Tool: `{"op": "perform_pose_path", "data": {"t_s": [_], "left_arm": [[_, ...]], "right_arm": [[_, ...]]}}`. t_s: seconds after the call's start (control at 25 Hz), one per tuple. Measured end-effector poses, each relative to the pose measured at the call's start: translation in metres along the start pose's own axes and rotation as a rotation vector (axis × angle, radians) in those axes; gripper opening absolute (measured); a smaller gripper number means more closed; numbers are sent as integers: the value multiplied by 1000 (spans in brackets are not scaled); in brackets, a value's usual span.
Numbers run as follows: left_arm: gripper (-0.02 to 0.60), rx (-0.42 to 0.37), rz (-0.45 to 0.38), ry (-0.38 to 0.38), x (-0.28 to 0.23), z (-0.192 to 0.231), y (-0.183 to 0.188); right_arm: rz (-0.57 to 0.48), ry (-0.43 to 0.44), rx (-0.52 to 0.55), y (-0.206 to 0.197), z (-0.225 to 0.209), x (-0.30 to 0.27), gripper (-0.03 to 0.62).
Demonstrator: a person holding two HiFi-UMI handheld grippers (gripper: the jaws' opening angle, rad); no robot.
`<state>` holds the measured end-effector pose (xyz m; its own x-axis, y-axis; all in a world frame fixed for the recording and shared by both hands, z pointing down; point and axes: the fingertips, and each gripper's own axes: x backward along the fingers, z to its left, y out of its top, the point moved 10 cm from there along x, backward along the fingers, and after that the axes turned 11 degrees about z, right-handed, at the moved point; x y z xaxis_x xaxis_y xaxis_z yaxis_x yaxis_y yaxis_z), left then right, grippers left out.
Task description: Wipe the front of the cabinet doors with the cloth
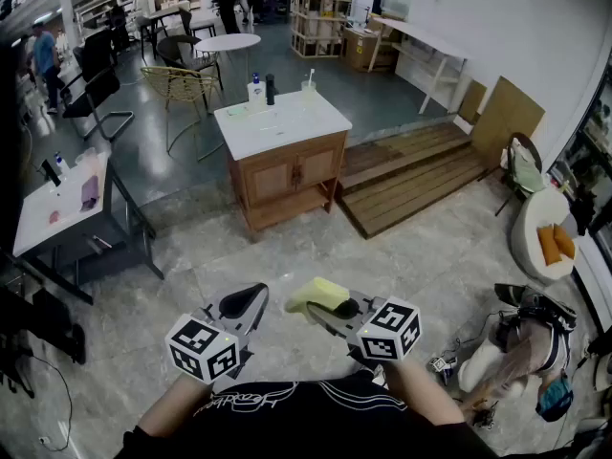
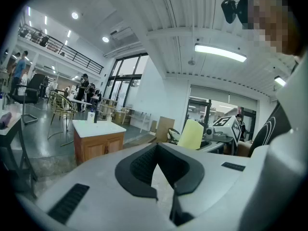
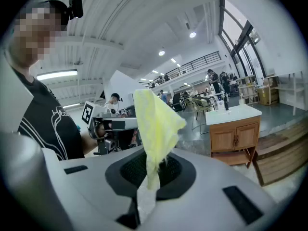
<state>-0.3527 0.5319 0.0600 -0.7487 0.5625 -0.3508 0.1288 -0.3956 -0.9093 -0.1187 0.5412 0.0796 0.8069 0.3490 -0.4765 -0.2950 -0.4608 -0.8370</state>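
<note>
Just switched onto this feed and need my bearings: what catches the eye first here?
The pale yellow cloth stands out first, pinched upright in the right gripper, low in the head view. Ahead across the stone floor stands the wooden two-door cabinet with a white top, well apart from both grippers. The left gripper is shut with nothing in it.

The cloth (image 3: pixel 155 121) is glowing pale yellow. The cabinet (image 1: pixel 287 178) is showing brown wood under a white top (image 1: pixel 277 122). The left gripper (image 1: pixel 251 297) and the right gripper (image 1: pixel 333 308) are looking grey with black pads, and their cubes (image 1: pixel 203 348) are showing black-and-white squares. The shirt (image 1: pixel 316 419) is showing black with white lines. The floor (image 1: pixel 402 266) is looking grey and cloudy.
</note>
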Motion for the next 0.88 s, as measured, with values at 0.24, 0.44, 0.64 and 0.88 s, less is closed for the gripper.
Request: {"op": "perform_pose_path", "data": {"t_s": [0.24, 0.44, 0.64, 0.88], "left_arm": [[6, -1, 5, -6, -15, 4, 6], [6, 3, 7, -7, -34, 2, 7], [6, 28, 17, -12, -68, 1, 12], [6, 49, 38, -19, -131, 0, 22]], "right_arm": [[3, 0, -2, 1, -13, 1, 41], [-3, -3, -12, -1, -31, 10, 41], [0, -6, -40, -4, -63, 25, 41], [7, -10, -67, -8, -122, 49, 41]]}}
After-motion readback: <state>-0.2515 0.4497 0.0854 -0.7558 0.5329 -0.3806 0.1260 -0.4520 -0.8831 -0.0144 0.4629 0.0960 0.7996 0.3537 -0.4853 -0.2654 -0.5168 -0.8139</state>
